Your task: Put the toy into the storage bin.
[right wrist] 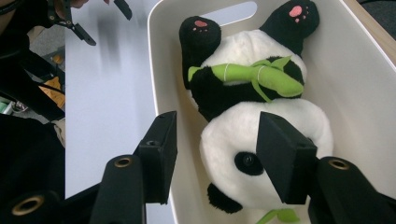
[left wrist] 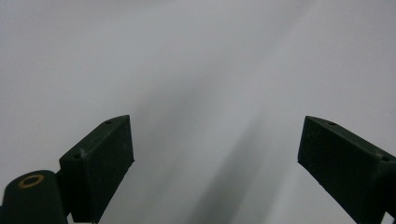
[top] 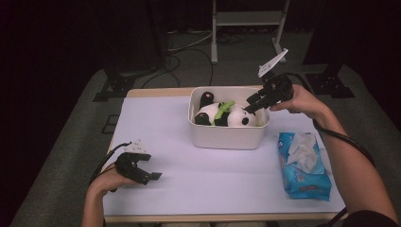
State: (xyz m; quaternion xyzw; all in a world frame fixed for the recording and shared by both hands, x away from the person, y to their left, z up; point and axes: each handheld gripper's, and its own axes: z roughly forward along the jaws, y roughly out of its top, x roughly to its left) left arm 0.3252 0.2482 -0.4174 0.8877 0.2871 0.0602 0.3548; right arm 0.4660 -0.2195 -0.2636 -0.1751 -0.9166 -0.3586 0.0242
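Your right claw (right wrist: pixel 212 154) hovers released over the toy panda (right wrist: pixel 254 116), which lies just below it in the white bin (top: pixel 229 137). Lift straight up without snagging. Your left claw (top: pixel 150 176) rests released on the surface (top: pixel 189 189).

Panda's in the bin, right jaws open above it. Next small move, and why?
Probably lift the right gripper clear of the white bin. The plush panda lies inside on its back, and the jaws stand apart over its head with no pad pressing on it. The left gripper rests open near the table's front edge.
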